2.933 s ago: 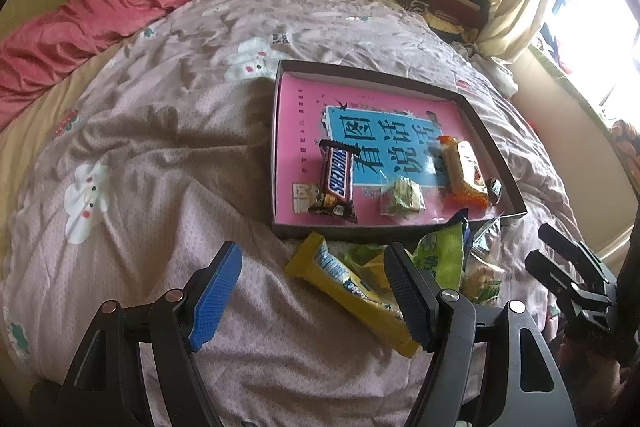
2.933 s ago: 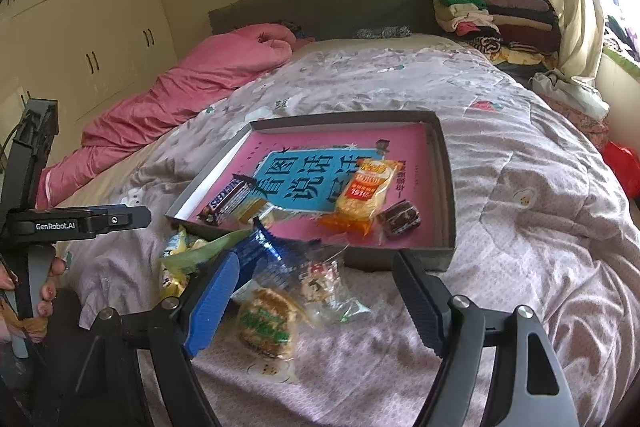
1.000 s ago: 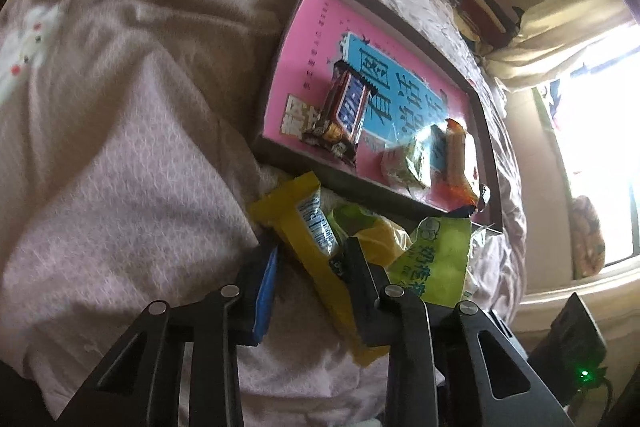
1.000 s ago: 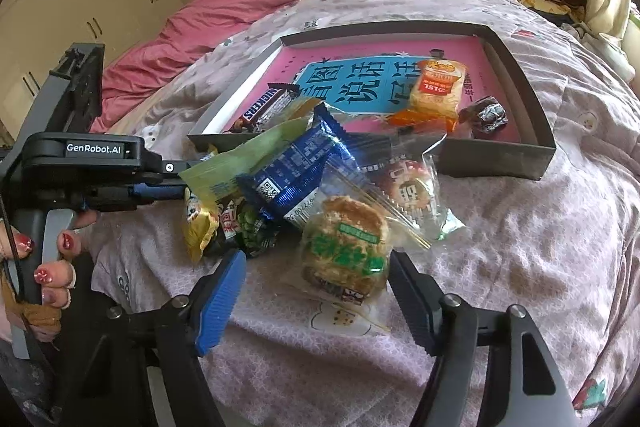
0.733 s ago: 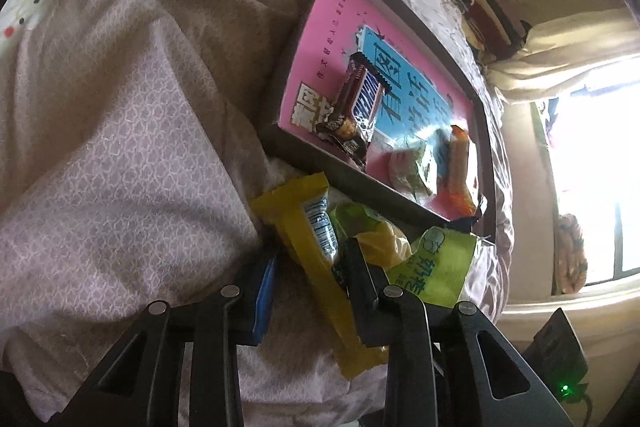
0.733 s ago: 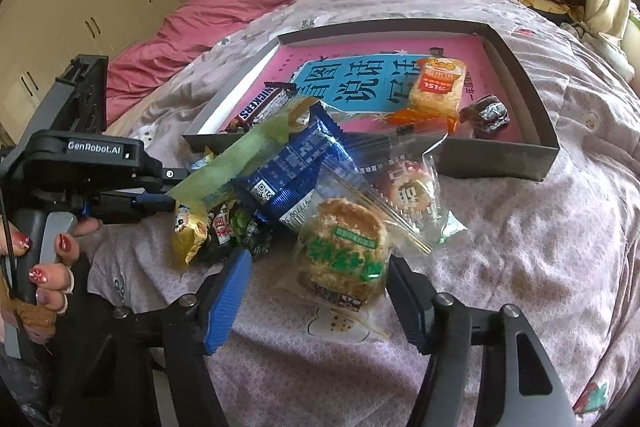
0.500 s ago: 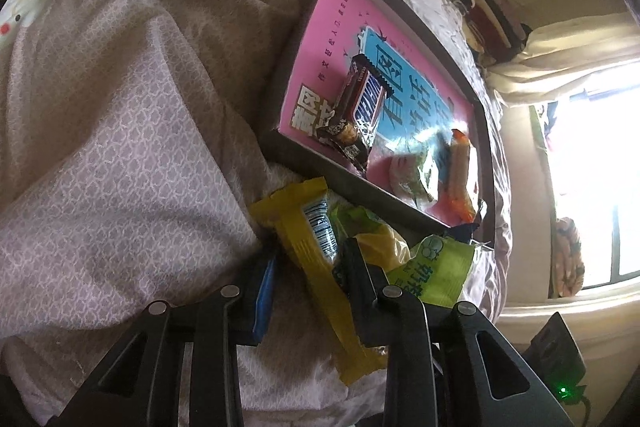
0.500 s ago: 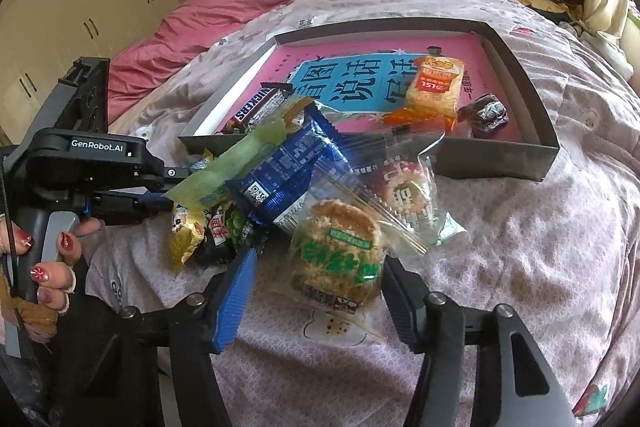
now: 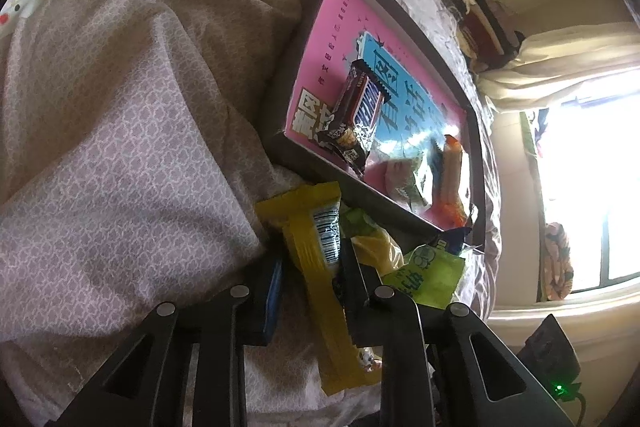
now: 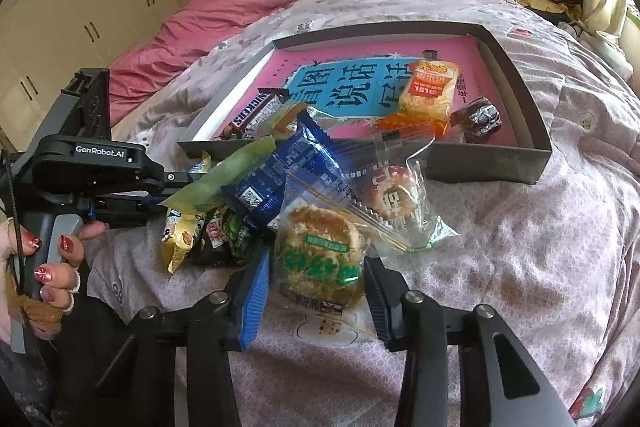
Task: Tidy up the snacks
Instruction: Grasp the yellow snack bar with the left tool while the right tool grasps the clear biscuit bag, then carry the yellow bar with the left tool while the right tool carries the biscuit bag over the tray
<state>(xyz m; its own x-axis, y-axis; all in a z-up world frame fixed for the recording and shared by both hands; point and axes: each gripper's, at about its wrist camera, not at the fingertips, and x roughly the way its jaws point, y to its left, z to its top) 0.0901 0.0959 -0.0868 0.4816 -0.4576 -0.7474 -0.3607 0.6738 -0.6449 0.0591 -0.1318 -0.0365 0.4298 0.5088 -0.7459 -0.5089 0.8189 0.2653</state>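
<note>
Round pastry: a round golden-brown pastry in a clear wrapper with green lettering (image 10: pixel 320 259) lies on the bed's near edge, in front of the tray's near wall, at the front of the snack pile.
Right gripper: the right gripper (image 10: pixel 316 287) points downward at the bed; its jaws have just been closing and now sit against both sides of the round pastry, blue pad (image 10: pixel 254 301) on the left, black finger on the right.
Yellow bar: a long yellow foil-wrapped bar with a barcode (image 9: pixel 320 267) lies on the bedcover just before the tray's near left corner, at the left end of the pile.
Left gripper: the left gripper (image 9: pixel 308 279) tilts downward and is rolled sideways, narrow, clamped across the yellow bar's middle.
Left hand: a hand with red-painted nails (image 10: pixel 52 267) wraps the left gripper's handle at the bed's left edge.
Pile: a green packet (image 10: pixel 224 179), a blue foil packet (image 10: pixel 280 175) and a second clear-bagged cake (image 10: pixel 394 195) overlap between the two grippers.
Tray: a shallow grey tray with a pink and blue printed floor (image 10: pixel 536 123) rests mid-bed; it holds a brown Snickers bar (image 10: pixel 256 115), an orange-and-white cracker pack (image 10: pixel 430 91) and a small dark foil sweet (image 10: pixel 480 117).
Bed: a pale purple patterned bedcover (image 10: pixel 540 247), a pink quilt (image 10: pixel 224 7) at its far left.
</note>
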